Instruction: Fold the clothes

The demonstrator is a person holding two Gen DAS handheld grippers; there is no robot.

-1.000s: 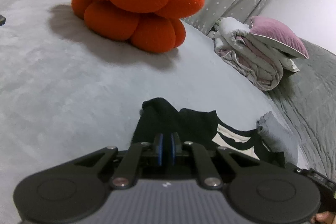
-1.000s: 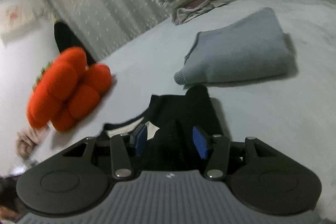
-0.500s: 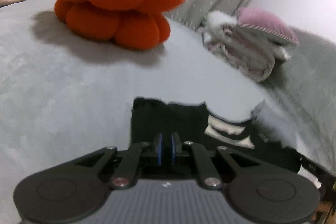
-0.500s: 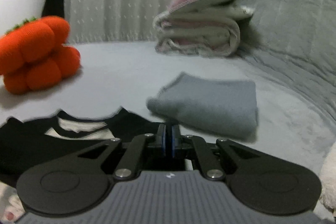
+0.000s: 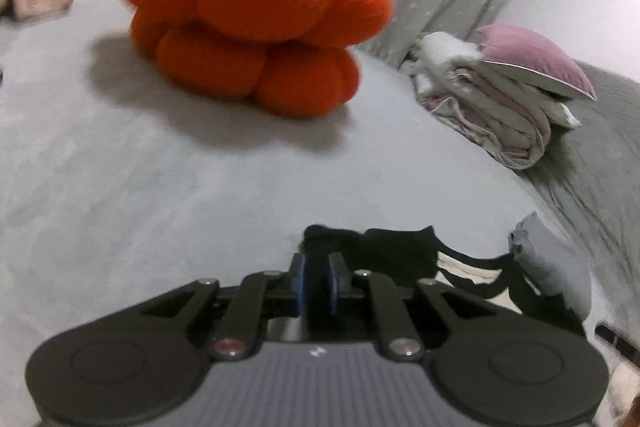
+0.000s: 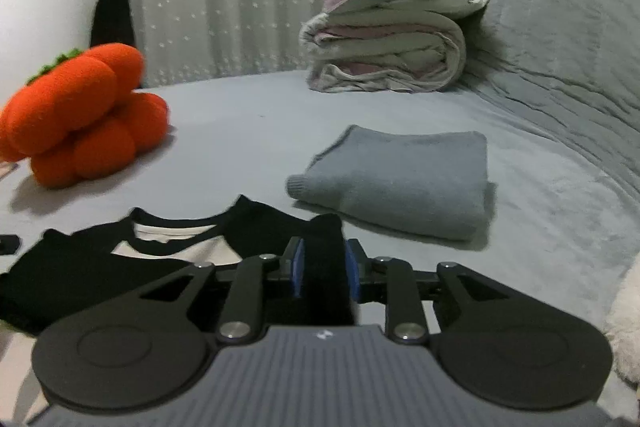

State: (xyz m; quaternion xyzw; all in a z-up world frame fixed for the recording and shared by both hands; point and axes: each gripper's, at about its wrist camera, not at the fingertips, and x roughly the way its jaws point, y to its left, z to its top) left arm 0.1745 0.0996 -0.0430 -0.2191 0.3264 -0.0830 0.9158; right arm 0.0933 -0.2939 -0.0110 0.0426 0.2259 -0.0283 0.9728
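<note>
Fingers of the left gripper (image 5: 318,281) were parting, a narrow gap between the blue pads with dark cloth in it, though whether they pinched it I could not tell. They sat at the left shoulder of the black garment (image 6: 100,267), which lay flat on the near bed (image 5: 120,187). Rightward, the right gripper (image 6: 322,269) was opening too, black fabric filling its gap at the other shoulder (probably so both corners could be laid down evenly). Farther right lay a folded grey sweater (image 6: 404,179), apparently finished and set aside.
</note>
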